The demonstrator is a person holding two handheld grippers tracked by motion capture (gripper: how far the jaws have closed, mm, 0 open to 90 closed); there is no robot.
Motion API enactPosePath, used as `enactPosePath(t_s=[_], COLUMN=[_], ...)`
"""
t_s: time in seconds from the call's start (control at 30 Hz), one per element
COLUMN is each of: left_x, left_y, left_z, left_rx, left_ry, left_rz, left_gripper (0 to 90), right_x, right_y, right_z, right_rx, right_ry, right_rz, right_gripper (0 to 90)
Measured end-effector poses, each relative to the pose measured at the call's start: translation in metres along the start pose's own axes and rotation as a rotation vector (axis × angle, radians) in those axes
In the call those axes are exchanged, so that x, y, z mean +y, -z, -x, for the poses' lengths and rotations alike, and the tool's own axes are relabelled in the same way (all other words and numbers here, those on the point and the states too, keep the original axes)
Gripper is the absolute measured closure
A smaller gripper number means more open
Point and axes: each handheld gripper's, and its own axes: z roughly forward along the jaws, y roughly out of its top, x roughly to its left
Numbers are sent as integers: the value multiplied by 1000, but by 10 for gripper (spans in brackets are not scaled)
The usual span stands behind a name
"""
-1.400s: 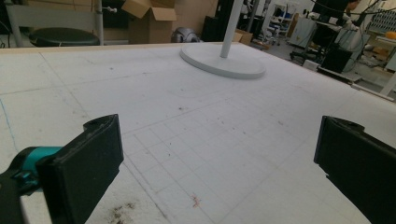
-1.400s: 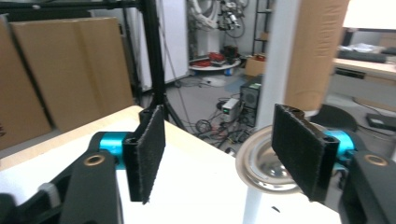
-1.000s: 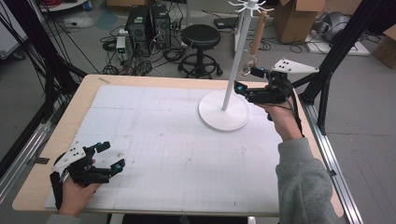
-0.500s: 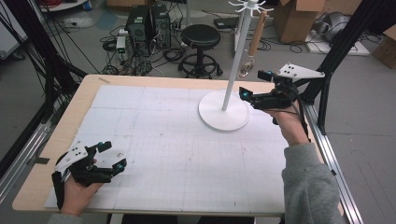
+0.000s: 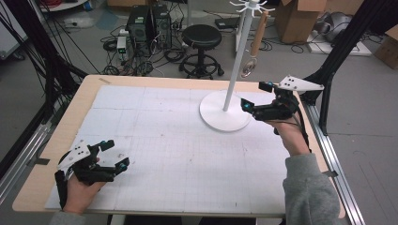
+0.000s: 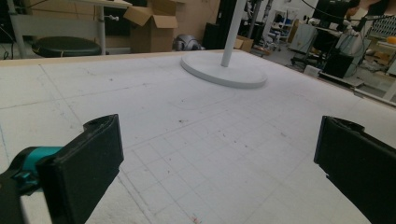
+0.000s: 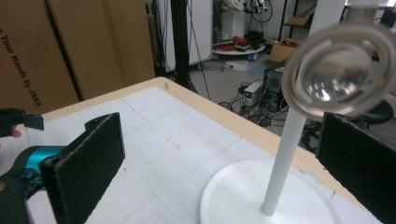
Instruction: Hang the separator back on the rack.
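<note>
Two hand-held grippers on one bench. Left hand-held gripper: low at the near left corner, held from below by a hand resting on the white mat, jaws spread wide and empty, pointed toward the far right; its own view looks across the mat to the stand base. Right hand-held gripper: raised above the far right part of the bench, forearm in a grey sleeve reaching forward, jaws released and empty, pointed left at the stand. Ladle: hangs from a hook at the stand's top, wooden handle up, metal bowl down beside the pole; in the right gripper view the bowl hangs close ahead, just above the level of the jaws, not touched.

Change against a second ago: right hand-held gripper has lifted and drawn slightly back from the pole, its jaws wider; left hand-held gripper and ladle unchanged in place.
</note>
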Motion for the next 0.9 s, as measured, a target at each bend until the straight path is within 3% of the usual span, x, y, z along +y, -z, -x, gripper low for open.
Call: enactPosePath(t_s=[0.6,0.9], left_x=[0,0], left_y=[-2,-2], left_z=[0,0], left_rx=[-5,-6], left_ry=[1,4], left_rz=[-10,-8], left_gripper=[18,18], right_x=[-66,-87], right_y=[-2,-1], right_z=[5,7], right_rx=[6,-2], right_ry=[-73,-118], right_rz=[-33,-47], right_gripper=[5,5])
